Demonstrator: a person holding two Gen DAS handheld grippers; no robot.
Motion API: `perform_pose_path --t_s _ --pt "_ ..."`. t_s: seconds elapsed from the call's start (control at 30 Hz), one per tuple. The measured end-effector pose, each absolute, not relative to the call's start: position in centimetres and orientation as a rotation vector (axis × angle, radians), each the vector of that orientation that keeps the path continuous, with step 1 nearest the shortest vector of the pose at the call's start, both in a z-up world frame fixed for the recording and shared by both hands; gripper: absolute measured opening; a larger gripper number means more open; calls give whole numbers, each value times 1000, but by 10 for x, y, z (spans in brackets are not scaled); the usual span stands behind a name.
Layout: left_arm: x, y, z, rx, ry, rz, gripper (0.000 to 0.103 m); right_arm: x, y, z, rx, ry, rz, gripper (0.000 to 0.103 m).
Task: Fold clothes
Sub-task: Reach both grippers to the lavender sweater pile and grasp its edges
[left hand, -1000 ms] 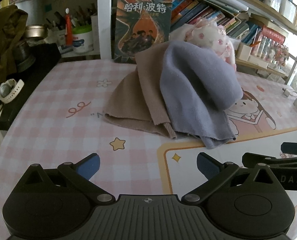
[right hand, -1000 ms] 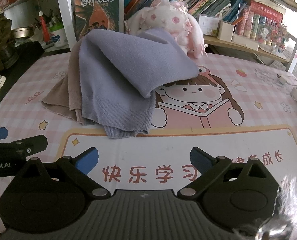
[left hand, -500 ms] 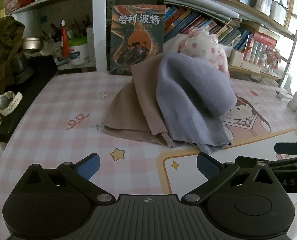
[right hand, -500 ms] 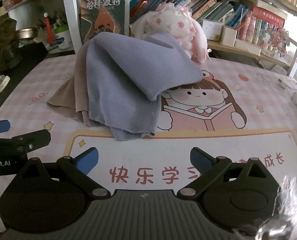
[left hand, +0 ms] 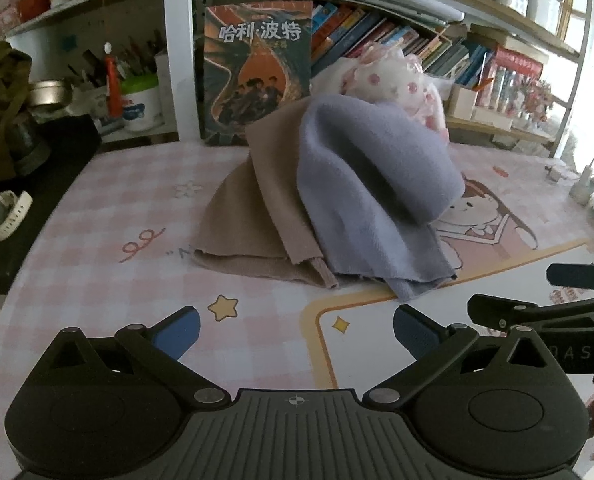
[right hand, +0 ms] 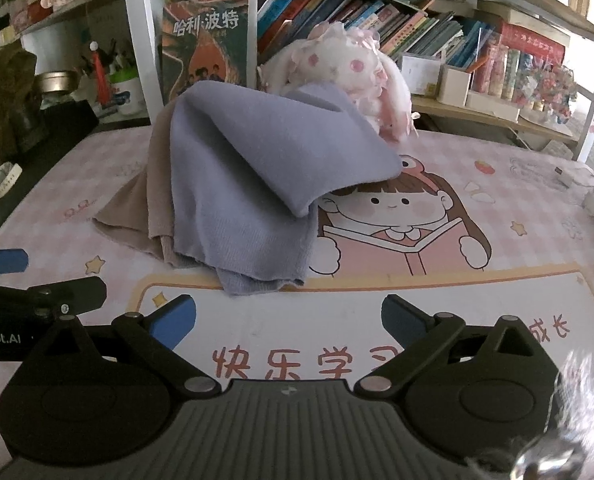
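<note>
A lavender cloth point(left hand: 369, 196) lies heaped over a beige cloth point(left hand: 249, 216) on the pink checked table mat point(left hand: 97, 248); both lean against a pink plush toy point(left hand: 393, 84). They also show in the right wrist view, lavender cloth point(right hand: 257, 172) over beige cloth point(right hand: 145, 200). My left gripper point(left hand: 295, 330) is open and empty, short of the heap's front edge. My right gripper point(right hand: 289, 320) is open and empty, just in front of the lavender hem. Each gripper shows at the edge of the other's view.
A bookshelf with books and a standing book point(left hand: 257, 72) lines the back. The plush toy point(right hand: 345, 72) sits behind the heap. A pen cup point(left hand: 141, 100) and a metal bowl point(left hand: 49, 94) stand at the back left. A white watch point(left hand: 5, 216) lies left.
Both grippers have pulled back and risen slightly, so the heap sits a little farther off. The cloths have not moved. Both grippers stay open.
</note>
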State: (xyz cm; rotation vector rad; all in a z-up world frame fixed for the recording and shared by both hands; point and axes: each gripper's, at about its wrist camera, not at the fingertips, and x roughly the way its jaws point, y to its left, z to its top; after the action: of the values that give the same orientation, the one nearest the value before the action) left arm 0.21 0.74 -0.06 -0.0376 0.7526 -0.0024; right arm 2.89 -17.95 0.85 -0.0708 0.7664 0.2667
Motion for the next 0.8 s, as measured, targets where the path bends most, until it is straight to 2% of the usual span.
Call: perform_pose_path --t_s 0.8 --pt "23 -88 5 -74 820 259 103 88 -273 -12 -42 804 556 98"
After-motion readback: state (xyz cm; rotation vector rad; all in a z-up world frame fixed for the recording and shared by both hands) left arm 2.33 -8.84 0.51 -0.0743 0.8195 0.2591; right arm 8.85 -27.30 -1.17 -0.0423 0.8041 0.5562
